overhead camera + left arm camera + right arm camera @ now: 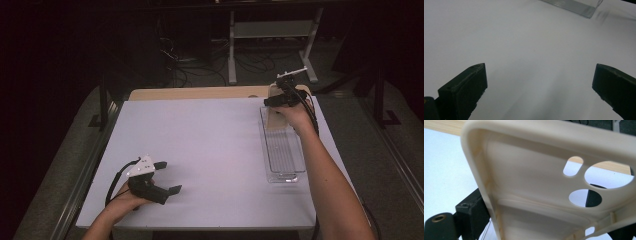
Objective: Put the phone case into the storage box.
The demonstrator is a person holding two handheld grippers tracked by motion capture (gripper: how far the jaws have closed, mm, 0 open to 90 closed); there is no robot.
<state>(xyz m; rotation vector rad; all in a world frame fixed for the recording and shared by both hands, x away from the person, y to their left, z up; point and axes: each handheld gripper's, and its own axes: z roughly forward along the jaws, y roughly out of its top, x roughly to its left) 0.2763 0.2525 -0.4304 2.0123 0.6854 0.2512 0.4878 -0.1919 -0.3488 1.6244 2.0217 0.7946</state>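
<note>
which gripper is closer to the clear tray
Right. The right gripper holds a cream phone case over the clear tray's far end; the left gripper rests open across the table.

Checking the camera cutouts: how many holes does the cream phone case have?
4 visible in the phone case: a small oblong, a large round opening beside it, a round one below, and a small one at the lower edge; others may be hidden.
</note>
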